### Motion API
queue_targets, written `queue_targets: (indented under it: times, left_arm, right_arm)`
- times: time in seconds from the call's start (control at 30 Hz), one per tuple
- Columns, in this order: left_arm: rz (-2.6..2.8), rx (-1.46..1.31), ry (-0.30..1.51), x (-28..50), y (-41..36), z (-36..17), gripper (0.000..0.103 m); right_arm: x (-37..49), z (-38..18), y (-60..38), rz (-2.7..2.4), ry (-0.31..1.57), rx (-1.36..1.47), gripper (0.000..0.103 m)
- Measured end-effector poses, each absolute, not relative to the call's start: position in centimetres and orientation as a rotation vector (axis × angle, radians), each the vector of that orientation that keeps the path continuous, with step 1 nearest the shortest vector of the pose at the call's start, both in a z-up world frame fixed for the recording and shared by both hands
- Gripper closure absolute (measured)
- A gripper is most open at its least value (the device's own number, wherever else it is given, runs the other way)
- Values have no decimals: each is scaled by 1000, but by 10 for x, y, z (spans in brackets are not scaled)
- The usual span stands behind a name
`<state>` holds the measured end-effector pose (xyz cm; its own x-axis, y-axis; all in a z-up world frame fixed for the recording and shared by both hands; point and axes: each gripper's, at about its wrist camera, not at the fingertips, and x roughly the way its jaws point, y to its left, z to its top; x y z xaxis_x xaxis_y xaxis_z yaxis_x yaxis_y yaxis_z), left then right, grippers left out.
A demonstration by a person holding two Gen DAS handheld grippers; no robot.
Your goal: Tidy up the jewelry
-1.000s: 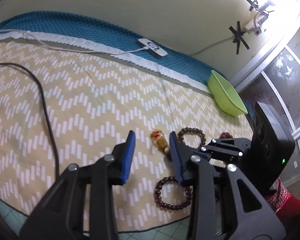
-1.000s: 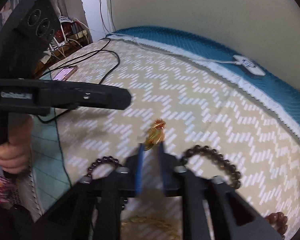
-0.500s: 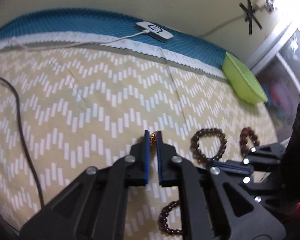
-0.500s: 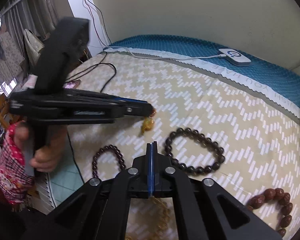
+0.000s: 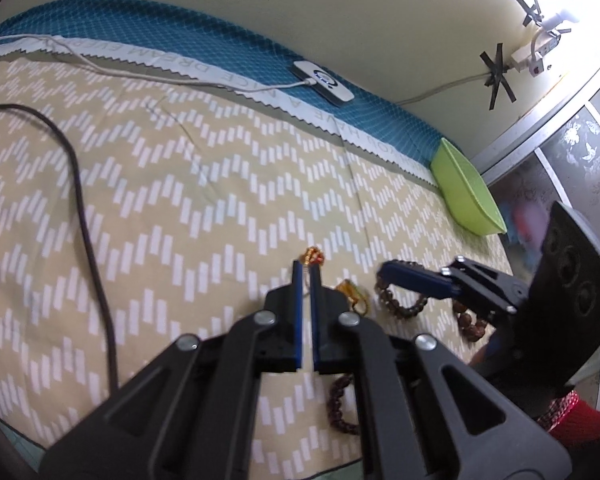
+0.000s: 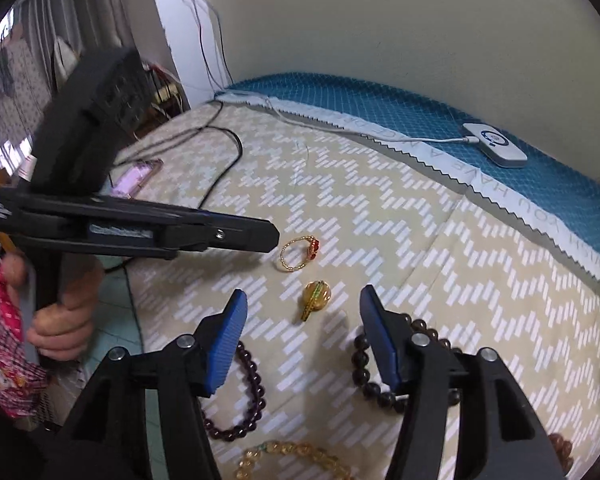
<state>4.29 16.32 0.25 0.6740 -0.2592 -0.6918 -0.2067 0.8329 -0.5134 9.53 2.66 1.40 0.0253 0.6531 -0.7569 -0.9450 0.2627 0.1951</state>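
A beige bedspread (image 5: 180,208) with white chevron dashes is covering the bed, and a teal quilted blanket (image 5: 172,46) with a pale lettered, zigzag-edged border is lying along the far side against a cream wall (image 5: 300,8). A white wired controller (image 5: 324,86) is resting on the teal strip, its cord trailing along the border. A black cable (image 5: 88,240) is snaking across the bedspread. A lime-green bowl (image 5: 470,200) is sitting at the far corner of the bed, beside a patterned glass sliding door (image 5: 572,168). In the right wrist view a pink-cased phone (image 6: 136,178) is lying near the bed's edge, with curtains and tangled wires beyond.

The left gripper (image 5: 307,270) is holding its jaws together on the thin band of a gold beaded ring (image 6: 298,254) with a red bead cluster; the ring is hanging at the fingertips just above the bedspread. A hand (image 6: 64,320) is gripping its handle. The right gripper (image 6: 300,312) is hovering with its jaws wide apart, nothing between the pads, over a round amber pendant (image 6: 316,300) lying on the bedspread. A dark brown bead bracelet (image 6: 380,376), a maroon bead bracelet (image 6: 240,400) and a yellow bead bracelet (image 6: 296,460) are lying near that gripper, and a reddish-brown bead bracelet (image 5: 470,320) is lying partly hidden behind it.
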Motion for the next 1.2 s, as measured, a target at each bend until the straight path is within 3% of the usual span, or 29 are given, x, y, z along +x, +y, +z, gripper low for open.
queue_targets:
  times: [0.13,0.2,0.23,0.3,0.33,0.37,0.4,0.67,0.87,0.93,1.0,1.13,1.2]
  left_arm:
    - [-56,-592,827,42,156,12,98]
    - [-51,-561,827,46,151,15,78]
    - [-39,-546,831,49,150,14,78]
    - [-36,-520,850,59,146,9,78]
    - [-39,-511,872,66,145,2,79]
    - [-38,-505,888,69,143,-2,96]
    - [-41,-502,913,73,142,-9,103]
    - [-149,-594,857,82,140,15,103]
    - [-106,-452,844,106,109,43,103]
    - [-27,-354,866,106,104,42,87]
    - [34,-300,872,101,105,36,38]
    - [81,-221,901,89,106,17,35]
    - [107,-155,916,88,100,8,54]
  right_arm:
    - [98,3,35,1267,885,-463,90]
    - [98,1,35,1261,863,-472,96]
    - [98,1,35,1261,857,-475,102]
    - [100,0,33,1269,865,-466,103]
    - [100,1,32,1269,865,-467,103]
    - [100,2,28,1274,867,-461,103]
    - [100,4,24,1279,869,-447,103]
    - [153,46,-48,1218,839,-216,103]
    - [213,53,-120,1091,886,-13,103]
    - [224,53,-143,1090,894,78,103]
    - [231,49,-157,1085,901,135,103]
    - [234,39,-165,1080,902,135,103]
    - [235,35,-162,1086,908,129,103]
